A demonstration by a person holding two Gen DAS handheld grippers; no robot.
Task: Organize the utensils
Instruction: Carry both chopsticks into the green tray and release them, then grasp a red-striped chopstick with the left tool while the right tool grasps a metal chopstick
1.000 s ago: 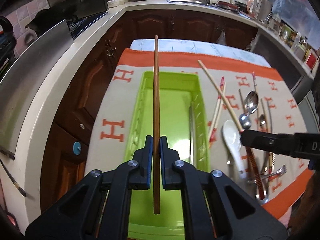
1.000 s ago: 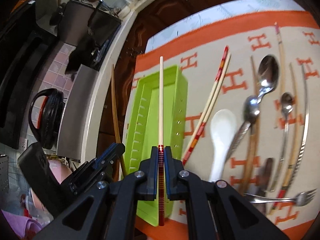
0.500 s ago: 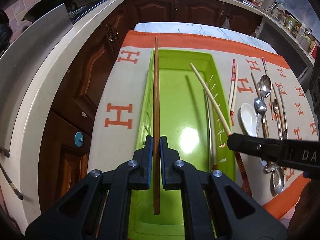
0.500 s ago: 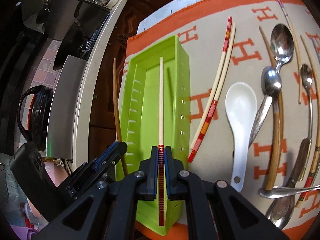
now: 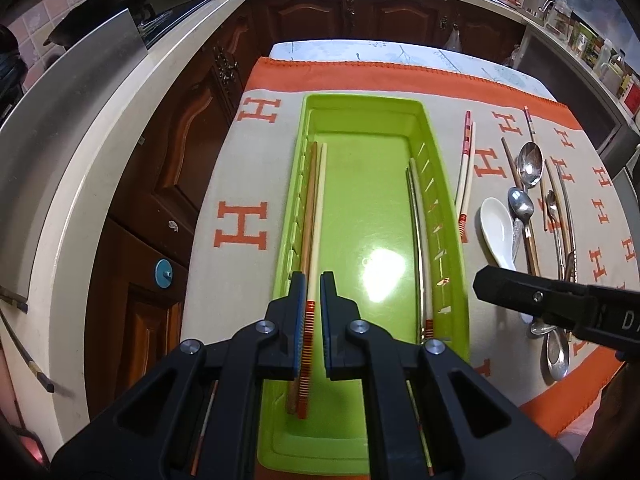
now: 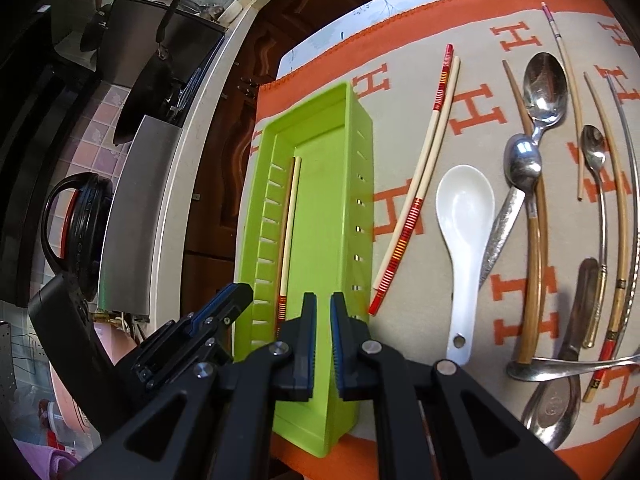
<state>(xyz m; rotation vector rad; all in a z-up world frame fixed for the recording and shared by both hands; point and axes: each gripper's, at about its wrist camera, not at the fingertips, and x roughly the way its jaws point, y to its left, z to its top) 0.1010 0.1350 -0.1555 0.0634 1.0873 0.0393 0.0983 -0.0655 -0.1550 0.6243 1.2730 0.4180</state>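
A green tray (image 5: 448, 216) is seen on an orange-and-cream cloth (image 5: 240, 184) covering the worktop. Inside the tray, a brown chopstick (image 5: 308, 200) and a cream chopstick (image 5: 318, 216) lie along its left wall; two more lie by the right wall. The left gripper (image 5: 313, 308) and the right gripper (image 6: 323, 328) are held above the tray, jaws parted and empty. Right of the tray, a chopstick pair (image 6: 420, 176), a white spoon (image 6: 462, 224) and metal spoons (image 6: 536, 128) are spread.

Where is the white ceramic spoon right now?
The white spoon lies on the cloth right of the green tray, between the pair of red-striped chopsticks and a metal spoon; the left wrist view shows it too.
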